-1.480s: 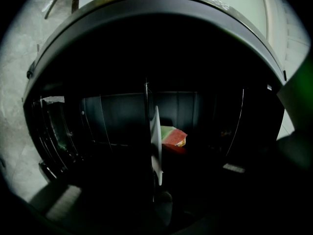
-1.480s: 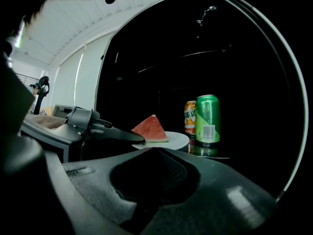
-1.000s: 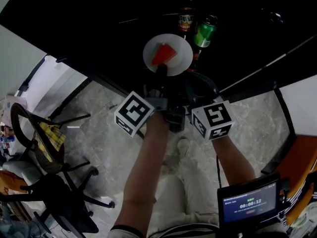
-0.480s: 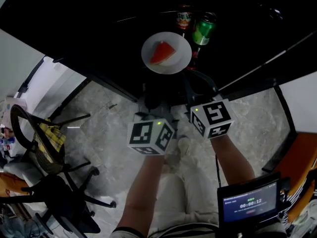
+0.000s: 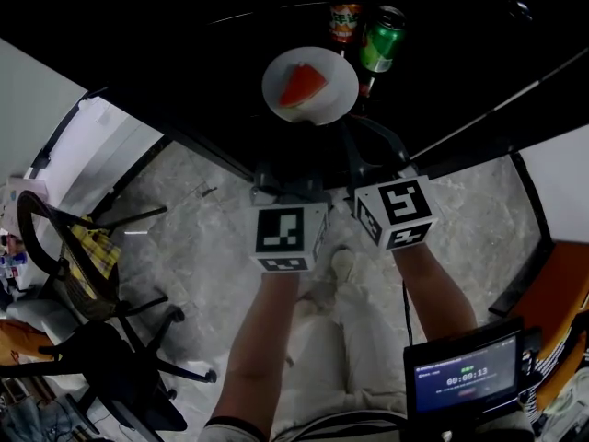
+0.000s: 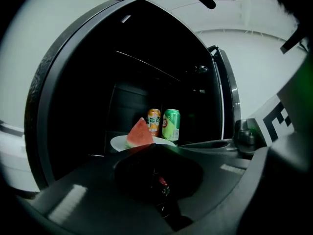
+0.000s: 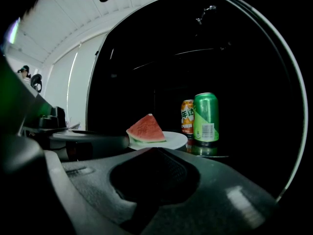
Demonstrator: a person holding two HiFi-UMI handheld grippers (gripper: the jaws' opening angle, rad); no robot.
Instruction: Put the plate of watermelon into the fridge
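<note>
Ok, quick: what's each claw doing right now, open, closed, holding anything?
Left claw: closed, empty.
Right claw: closed, empty.

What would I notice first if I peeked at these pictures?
The bright red watermelon slice on a white plate, standing out inside the dark fridge. Just behind it stand a green can and an orange can.
</note>
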